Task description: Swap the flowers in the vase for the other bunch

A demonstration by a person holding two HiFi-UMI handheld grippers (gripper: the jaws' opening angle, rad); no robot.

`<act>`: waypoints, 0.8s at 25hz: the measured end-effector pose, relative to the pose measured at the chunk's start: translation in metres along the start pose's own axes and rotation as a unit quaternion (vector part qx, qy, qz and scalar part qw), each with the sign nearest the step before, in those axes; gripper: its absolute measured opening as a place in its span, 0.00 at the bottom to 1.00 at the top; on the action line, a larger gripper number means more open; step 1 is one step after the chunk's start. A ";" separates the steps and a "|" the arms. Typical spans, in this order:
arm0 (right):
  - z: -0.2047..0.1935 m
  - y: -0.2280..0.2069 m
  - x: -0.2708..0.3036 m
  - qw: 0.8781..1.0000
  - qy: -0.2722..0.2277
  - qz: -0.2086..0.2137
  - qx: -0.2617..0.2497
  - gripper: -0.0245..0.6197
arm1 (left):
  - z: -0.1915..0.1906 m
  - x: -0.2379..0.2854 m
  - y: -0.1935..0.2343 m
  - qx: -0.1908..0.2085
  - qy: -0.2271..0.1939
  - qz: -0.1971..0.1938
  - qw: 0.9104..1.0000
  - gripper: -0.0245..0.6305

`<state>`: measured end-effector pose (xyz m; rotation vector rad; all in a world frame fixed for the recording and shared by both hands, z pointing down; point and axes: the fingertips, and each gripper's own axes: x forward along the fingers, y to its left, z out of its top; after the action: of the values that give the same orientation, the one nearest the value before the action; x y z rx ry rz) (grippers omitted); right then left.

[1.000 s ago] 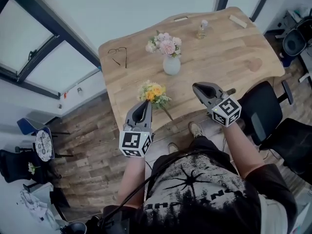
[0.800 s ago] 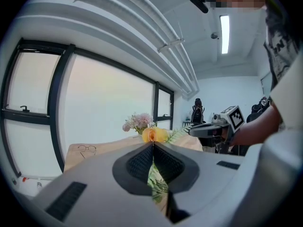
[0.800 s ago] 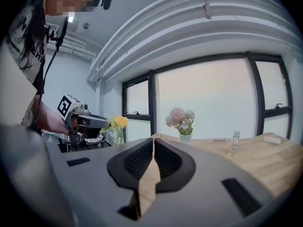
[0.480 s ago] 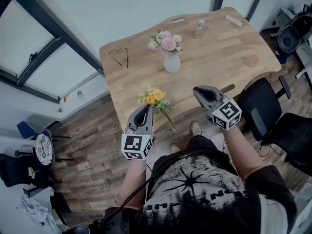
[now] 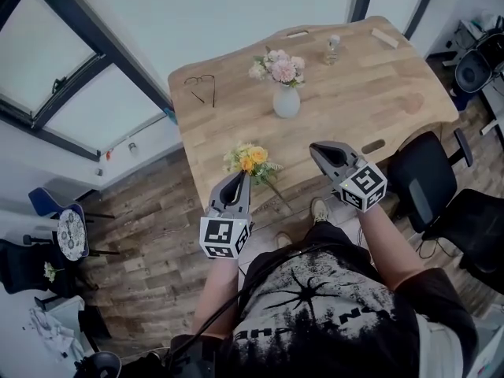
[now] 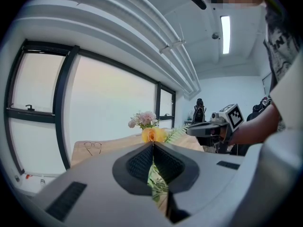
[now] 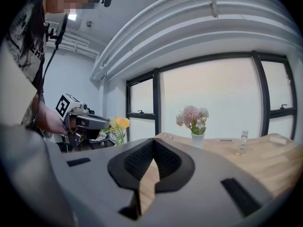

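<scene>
A white vase (image 5: 286, 102) with pink flowers (image 5: 279, 63) stands mid-table. The other bunch, yellow flowers (image 5: 250, 160) with green leaves, lies near the table's front edge with its stem over the edge. My left gripper (image 5: 239, 179) is shut and empty, its tips just short of that bunch. In the left gripper view the yellow bloom (image 6: 153, 135) sits right past the shut tips (image 6: 152, 143). My right gripper (image 5: 316, 150) is shut and empty at the front edge, to the right of the bunch. Its own view shows the vase (image 7: 197, 139) far ahead.
Spectacles (image 5: 201, 81) lie at the table's far left. A small clear bottle (image 5: 334, 50) and a wooden block (image 5: 385, 37) sit at the far right. A black office chair (image 5: 421, 179) stands to the right of the person's legs. Large windows run along the left.
Both grippers have edged forward toward the table's front edge. The left one has come closer to the yellow bunch. Both stay shut, and the flowers and vase have not moved.
</scene>
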<state>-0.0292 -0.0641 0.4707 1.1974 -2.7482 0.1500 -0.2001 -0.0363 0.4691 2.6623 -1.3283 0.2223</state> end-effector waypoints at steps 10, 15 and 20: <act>-0.002 0.006 0.010 1.000 0.000 0.007 0.000 0.06 | -0.004 -0.002 0.002 -0.002 0.005 0.004 1.000 0.06; -0.002 0.007 0.010 1.000 -0.003 0.008 0.000 0.06 | -0.002 -0.003 0.002 0.000 0.005 0.007 1.000 0.06; 0.003 0.001 0.006 0.999 -0.023 0.003 0.042 0.06 | -0.003 -0.004 0.002 0.000 0.005 0.010 1.000 0.06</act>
<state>-0.0344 -0.0685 0.4692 1.2279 -2.8119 0.2428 -0.2040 -0.0334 0.4711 2.6453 -1.3513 0.2380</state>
